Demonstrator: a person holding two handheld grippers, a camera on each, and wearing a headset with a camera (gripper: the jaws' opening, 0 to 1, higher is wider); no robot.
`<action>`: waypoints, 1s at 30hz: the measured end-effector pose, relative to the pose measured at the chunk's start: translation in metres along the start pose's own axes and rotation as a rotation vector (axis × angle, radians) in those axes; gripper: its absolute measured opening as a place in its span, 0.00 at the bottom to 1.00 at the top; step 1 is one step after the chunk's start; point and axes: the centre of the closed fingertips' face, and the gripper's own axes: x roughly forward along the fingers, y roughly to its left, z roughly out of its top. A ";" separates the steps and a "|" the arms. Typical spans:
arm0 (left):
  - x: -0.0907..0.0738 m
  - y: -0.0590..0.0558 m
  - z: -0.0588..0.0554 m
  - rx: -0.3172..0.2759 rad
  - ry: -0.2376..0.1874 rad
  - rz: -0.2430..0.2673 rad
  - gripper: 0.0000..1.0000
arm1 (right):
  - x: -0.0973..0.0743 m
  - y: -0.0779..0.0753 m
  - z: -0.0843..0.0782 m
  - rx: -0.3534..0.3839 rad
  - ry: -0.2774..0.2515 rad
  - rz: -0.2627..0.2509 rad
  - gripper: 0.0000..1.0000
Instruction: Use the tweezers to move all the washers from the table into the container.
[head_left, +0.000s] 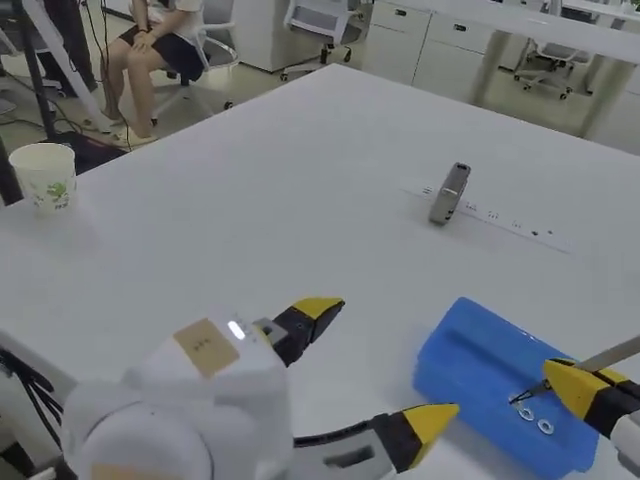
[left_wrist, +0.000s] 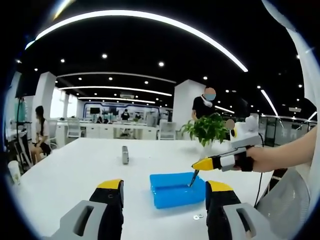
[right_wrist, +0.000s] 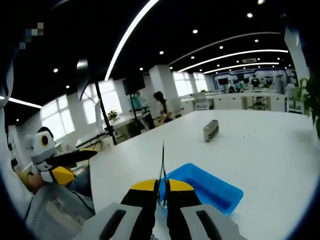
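The right hand-held gripper (head_left: 558, 378) has its yellow-tipped jaws clamped on thin metal tweezers (right_wrist: 162, 162). The tweezer tips point down into the shallow blue plastic container (head_left: 470, 355) on the white table (head_left: 300, 200), just beside two small round metal washers (head_left: 536, 420) lying inside it. Two more washers (left_wrist: 198, 217) lie on the table just beside the container. The left hand-held gripper (head_left: 372, 365) hovers near the container, jaws spread wide and holding nothing. A grey oblong device (head_left: 450, 192) lies well apart.
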 end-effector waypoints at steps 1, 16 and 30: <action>-0.001 0.001 0.003 0.001 -0.014 0.007 0.67 | 0.002 -0.002 -0.001 -0.020 0.013 -0.005 0.03; 0.001 0.002 -0.002 0.009 0.009 0.011 0.68 | 0.025 -0.034 -0.014 -0.096 0.117 -0.038 0.03; 0.000 0.003 -0.002 0.007 0.009 0.016 0.68 | 0.043 -0.053 -0.040 -0.090 0.211 -0.041 0.03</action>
